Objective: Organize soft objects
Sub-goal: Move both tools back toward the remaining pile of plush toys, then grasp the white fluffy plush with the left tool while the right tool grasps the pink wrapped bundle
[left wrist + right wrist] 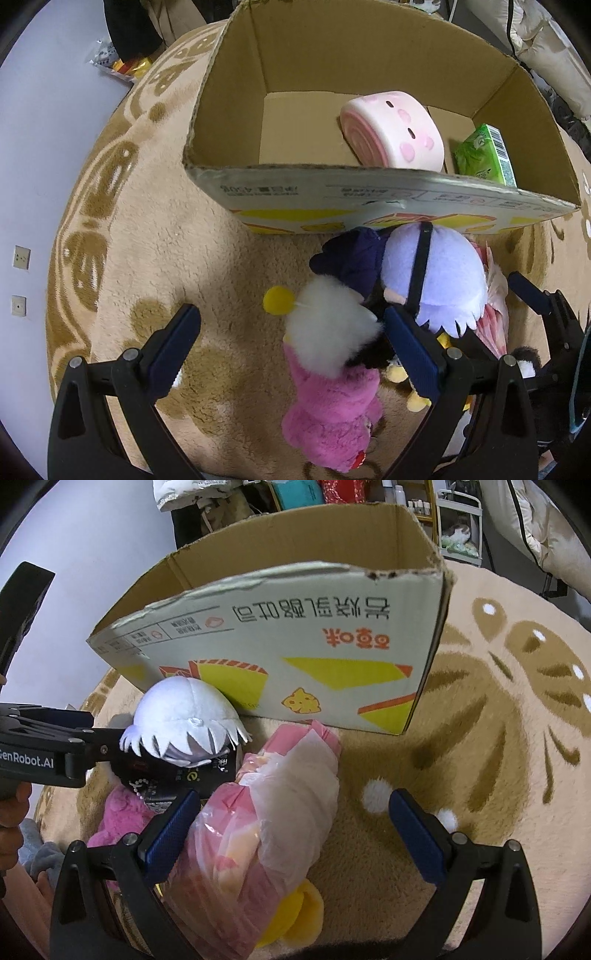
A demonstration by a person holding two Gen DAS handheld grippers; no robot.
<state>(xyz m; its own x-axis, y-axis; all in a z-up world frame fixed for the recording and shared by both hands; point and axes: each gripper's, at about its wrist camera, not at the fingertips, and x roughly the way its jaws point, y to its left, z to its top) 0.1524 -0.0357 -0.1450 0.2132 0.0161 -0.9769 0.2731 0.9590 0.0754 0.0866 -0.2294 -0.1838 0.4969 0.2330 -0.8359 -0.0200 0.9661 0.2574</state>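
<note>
An open cardboard box (369,192) stands on the rug and holds a pink roll-cake plush (395,129) and a green tissue pack (484,155). In front of it lies a pile: a pale purple-haired doll (436,273), a white fluffy plush in pink (328,387), and a pink plastic-wrapped pack (266,819). My left gripper (291,347) is open above the white and pink plush. My right gripper (291,819) is open around the pink pack. The box (295,657) and the doll (188,712) also show in the right wrist view.
A beige round rug (147,258) with brown pattern covers the floor. A black box (177,775) lies under the doll. A yellow plush (295,915) lies under the pink pack. Snack packets (122,62) lie at the rug's far left edge. Furniture and shelves stand behind the box.
</note>
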